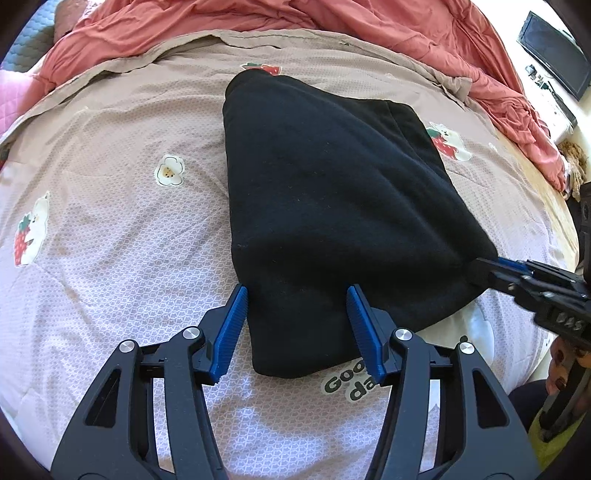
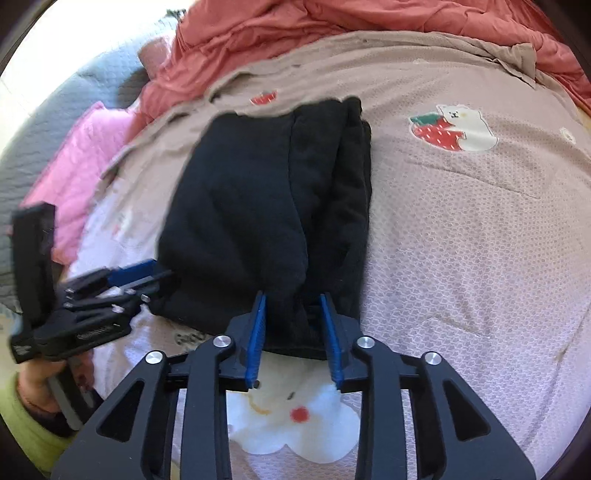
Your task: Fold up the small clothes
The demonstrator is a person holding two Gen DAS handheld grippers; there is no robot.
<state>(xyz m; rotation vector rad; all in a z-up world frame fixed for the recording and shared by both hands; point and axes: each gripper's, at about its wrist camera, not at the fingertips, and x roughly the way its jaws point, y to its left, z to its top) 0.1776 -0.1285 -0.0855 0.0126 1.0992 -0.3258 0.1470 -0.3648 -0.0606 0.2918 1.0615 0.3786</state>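
Looking down both cameras, I saw the folded black garment (image 1: 332, 206) lying on the bed's patterned cover (image 1: 110, 221). My left tool (image 1: 297, 332) stood wide, straddling its near corner without pinching. My right tool (image 2: 293, 336) stood narrower, its blue pads (image 2: 258, 332) flanking the near hem, grip uncertain.

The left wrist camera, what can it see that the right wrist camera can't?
Only the left wrist view shows the dark screen on the wall and the "Good day" words on the sheet. Only the right wrist view shows the pink pillow and the white flower print under the jaws. Both show the black garment, the red blanket, the strawberry bear print, the left gripper and the right gripper.
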